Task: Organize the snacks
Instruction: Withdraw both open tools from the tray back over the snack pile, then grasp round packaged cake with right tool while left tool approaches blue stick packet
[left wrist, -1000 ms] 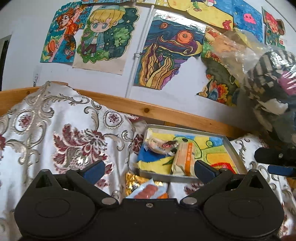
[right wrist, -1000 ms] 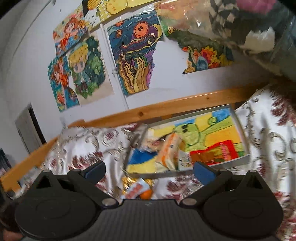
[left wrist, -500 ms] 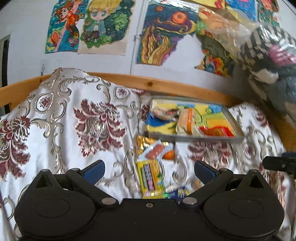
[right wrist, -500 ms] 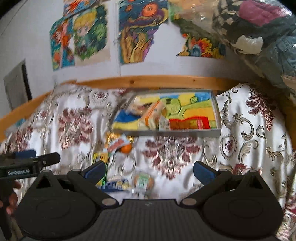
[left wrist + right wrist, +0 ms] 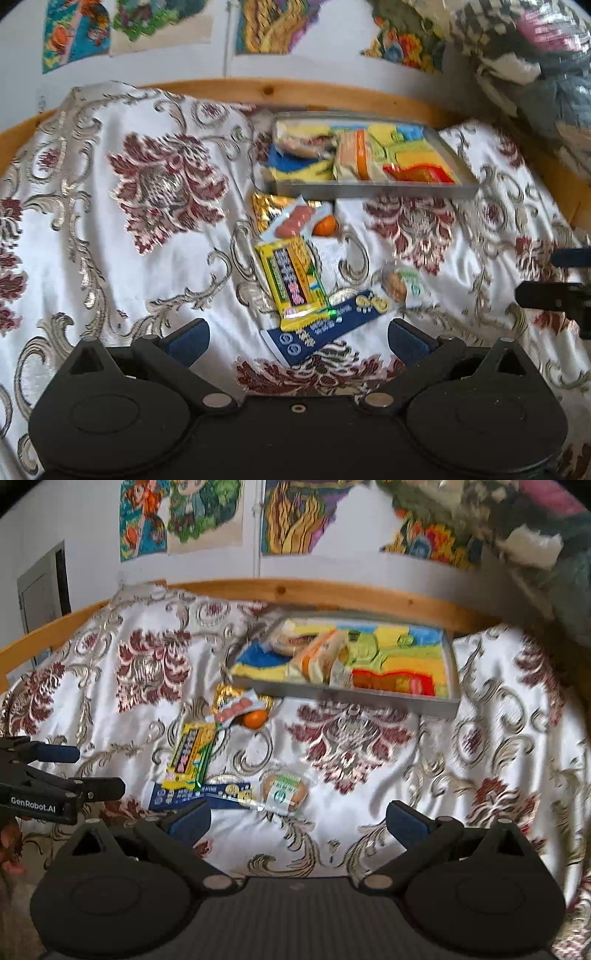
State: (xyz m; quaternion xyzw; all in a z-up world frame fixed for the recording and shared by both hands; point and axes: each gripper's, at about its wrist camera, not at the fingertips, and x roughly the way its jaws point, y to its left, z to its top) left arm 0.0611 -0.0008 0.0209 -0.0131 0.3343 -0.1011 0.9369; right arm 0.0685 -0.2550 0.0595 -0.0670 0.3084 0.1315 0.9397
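Observation:
A grey tray [image 5: 369, 190] [image 5: 343, 696] with a colourful liner lies at the far side of the patterned cloth, holding a bun pack, an orange-striped pack [image 5: 356, 158] and a red pack [image 5: 391, 681]. In front of it lie loose snacks: a gold packet, a sausage pack [image 5: 297, 221], an orange ball [image 5: 255, 718], a yellow-green pack [image 5: 293, 282] [image 5: 190, 755], a dark blue pack [image 5: 325, 328] [image 5: 201, 794] and a round cake pack [image 5: 284, 794]. My left gripper [image 5: 297, 341] is open just short of the blue pack. My right gripper [image 5: 297, 821] is open near the cake pack.
A floral white-and-maroon cloth [image 5: 147, 192] covers the surface, with a wooden rail [image 5: 332, 590] behind it. Drawings hang on the wall. A pile of bagged clothes [image 5: 535, 55] sits at the far right. Each gripper shows at the edge of the other's view.
Both grippers have pulled back and tilted down from the tray, so the loose snacks on the cloth now show in front of them. Both stay open and empty.

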